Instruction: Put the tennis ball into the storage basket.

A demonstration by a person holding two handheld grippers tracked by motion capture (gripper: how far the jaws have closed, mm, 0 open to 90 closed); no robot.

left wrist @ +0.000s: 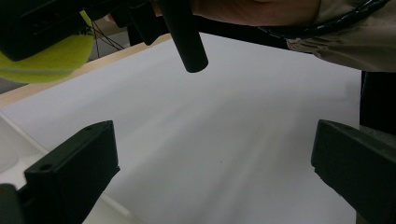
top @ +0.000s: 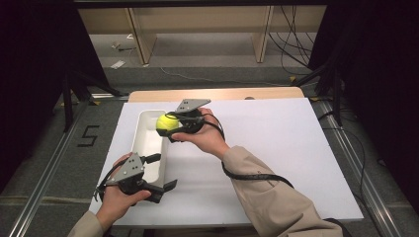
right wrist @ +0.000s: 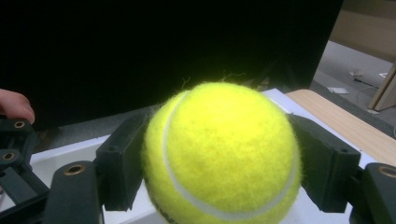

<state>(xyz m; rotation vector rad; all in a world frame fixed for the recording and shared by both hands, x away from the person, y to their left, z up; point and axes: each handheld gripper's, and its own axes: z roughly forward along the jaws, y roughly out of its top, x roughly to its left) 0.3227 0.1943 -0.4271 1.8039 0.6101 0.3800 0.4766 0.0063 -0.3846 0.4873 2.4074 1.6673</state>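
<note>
Right claw [top: 170,124] clamps ball [top: 167,122] above tray [top: 146,129]; left claw [top: 160,172] wide open, empty, at tray's near end. Risk: early release, ball bounces out onto bench [top: 276,148].

Tennis ball [right wrist: 222,156]: underside cut off by the bottom edge of the right gripper view; in the left gripper view cropped at the left edge. Tray [top: 148,143] near end hidden behind the left gripper [top: 157,172].
</note>
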